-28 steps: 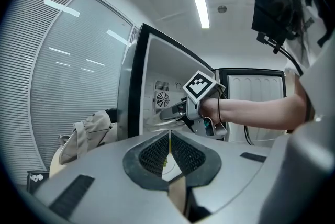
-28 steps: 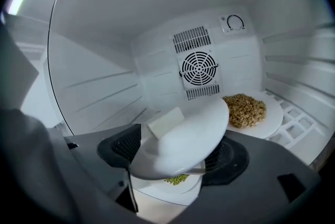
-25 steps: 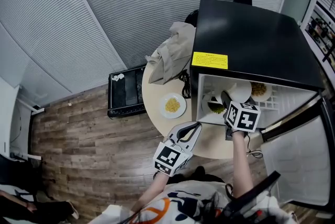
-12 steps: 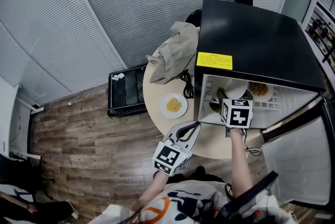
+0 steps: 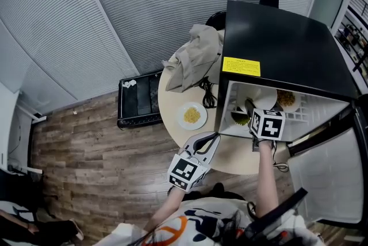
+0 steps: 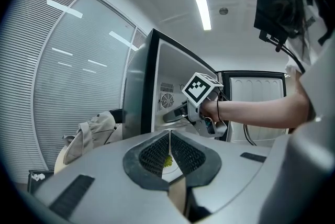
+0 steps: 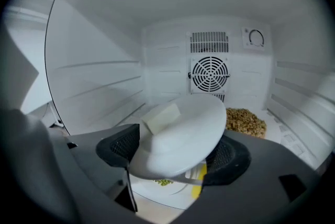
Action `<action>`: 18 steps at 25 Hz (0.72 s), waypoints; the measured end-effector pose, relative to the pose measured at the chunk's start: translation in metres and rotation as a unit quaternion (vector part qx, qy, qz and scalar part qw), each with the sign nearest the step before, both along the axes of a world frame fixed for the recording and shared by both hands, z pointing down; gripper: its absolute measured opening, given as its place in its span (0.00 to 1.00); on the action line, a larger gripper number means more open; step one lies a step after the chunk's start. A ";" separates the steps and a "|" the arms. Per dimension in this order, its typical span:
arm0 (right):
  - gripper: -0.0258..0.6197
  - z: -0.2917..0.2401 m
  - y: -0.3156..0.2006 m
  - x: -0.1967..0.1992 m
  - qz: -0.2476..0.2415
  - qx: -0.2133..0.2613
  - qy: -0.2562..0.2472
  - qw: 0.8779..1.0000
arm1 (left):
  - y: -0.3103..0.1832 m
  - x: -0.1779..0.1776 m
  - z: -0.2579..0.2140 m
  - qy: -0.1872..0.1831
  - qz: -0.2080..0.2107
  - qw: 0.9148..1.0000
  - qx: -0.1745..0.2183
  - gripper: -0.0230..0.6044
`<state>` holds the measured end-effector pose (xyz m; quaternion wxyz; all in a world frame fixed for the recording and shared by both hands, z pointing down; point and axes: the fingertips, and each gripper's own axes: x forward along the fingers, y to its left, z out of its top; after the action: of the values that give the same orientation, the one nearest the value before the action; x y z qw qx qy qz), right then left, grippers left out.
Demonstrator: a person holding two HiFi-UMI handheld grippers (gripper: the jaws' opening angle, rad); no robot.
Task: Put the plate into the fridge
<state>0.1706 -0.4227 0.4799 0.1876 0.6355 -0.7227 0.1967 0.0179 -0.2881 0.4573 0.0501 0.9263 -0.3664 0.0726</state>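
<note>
My right gripper (image 5: 251, 108) reaches into the open black fridge (image 5: 282, 43) and is shut on the rim of a white plate (image 7: 183, 131) that carries a pale block (image 7: 161, 116). The plate hangs tilted above a plate of green peas (image 7: 163, 182) on the fridge floor. A plate of brown food (image 7: 244, 121) sits deeper in at the right. On the round table (image 5: 172, 102) outside lies a plate of yellow food (image 5: 191, 115). My left gripper (image 5: 215, 137) hovers shut and empty over the table's near edge, left of the fridge opening.
A beige bag (image 5: 192, 58) and black cables (image 5: 206, 94) lie on the table beside the fridge wall. The fridge door (image 5: 330, 176) stands open at the right. A black case (image 5: 138, 101) sits on the wood floor left of the table.
The right gripper with the white plate has shifted only slightly inside the fridge opening. The left gripper has stayed where it was.
</note>
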 end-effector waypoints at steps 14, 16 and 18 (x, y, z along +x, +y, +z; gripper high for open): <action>0.59 -0.015 -0.010 -0.003 0.013 0.004 -0.085 0.996 | 0.003 -0.010 -0.001 0.001 0.006 1.000 0.000 0.07; 0.59 -0.018 -0.008 0.002 0.023 0.008 -0.090 0.996 | 0.002 -0.015 0.000 0.001 0.003 1.000 -0.002 0.07; 0.59 -0.016 -0.011 -0.002 0.010 0.006 -0.052 0.999 | 0.000 -0.020 0.000 0.003 -0.001 1.000 -0.003 0.07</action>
<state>0.1683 -0.4340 0.4642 0.1437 0.6329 -0.7260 0.2275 -0.0017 -0.2885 0.4575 0.0535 0.9258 -0.3673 0.0712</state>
